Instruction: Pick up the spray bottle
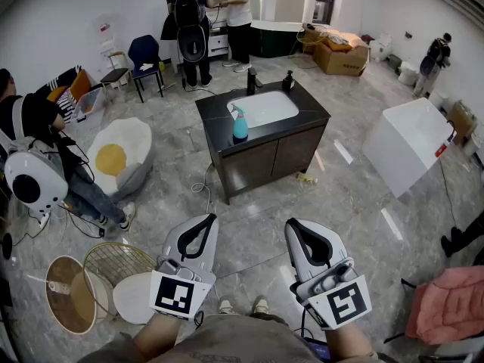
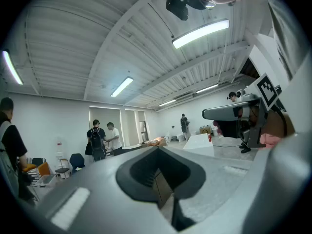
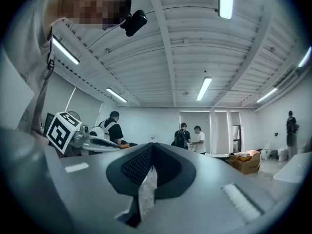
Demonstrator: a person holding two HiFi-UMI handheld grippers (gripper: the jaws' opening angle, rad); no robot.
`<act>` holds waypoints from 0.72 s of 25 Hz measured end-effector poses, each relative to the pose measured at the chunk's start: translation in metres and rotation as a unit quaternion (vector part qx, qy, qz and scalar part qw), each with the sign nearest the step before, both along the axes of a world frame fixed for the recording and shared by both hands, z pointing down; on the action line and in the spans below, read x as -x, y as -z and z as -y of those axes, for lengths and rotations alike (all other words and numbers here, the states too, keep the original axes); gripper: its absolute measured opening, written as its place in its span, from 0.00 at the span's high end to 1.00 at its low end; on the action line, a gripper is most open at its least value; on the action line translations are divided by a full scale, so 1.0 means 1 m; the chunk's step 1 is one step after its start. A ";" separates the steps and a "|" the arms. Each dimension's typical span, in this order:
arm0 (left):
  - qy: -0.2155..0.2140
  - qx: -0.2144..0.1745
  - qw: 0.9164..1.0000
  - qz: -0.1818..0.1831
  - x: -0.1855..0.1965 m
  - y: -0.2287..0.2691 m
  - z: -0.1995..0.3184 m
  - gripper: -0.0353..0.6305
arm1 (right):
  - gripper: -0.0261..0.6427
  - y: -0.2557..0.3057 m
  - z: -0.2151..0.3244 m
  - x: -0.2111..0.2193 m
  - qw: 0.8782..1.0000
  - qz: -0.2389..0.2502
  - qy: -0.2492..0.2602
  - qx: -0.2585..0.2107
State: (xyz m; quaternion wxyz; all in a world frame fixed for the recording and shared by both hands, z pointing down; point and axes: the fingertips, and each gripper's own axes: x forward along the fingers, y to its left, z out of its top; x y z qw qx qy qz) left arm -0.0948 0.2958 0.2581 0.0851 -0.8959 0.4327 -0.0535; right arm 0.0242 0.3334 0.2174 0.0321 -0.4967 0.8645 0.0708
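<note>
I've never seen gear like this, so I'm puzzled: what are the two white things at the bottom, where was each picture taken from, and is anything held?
A person holds a two-fingered tool in each hand: the left gripper and the right gripper. The head view comes from a camera on the person's head, looking down. The two gripper views come from cameras riding on each tool, looking along its fingers. Both pairs of fingers are closed, holding nothing. Ahead stands a dark cabinet with a white sink; the blue spray bottle stands on its counter, untouched.
</note>
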 end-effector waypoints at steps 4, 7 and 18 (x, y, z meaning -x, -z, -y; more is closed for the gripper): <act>0.000 0.002 1.000 -0.001 -0.003 0.001 0.001 0.95 | 0.92 -0.006 0.001 -0.011 1.000 0.012 -0.005 0.020; -0.001 0.005 1.000 0.002 -0.006 -0.003 0.002 0.95 | 0.92 -0.010 0.000 -0.014 0.999 0.022 0.002 0.030; 0.004 0.015 1.000 0.006 -0.031 -0.010 0.004 0.95 | 0.92 -0.019 0.002 -0.042 0.999 0.022 0.003 0.038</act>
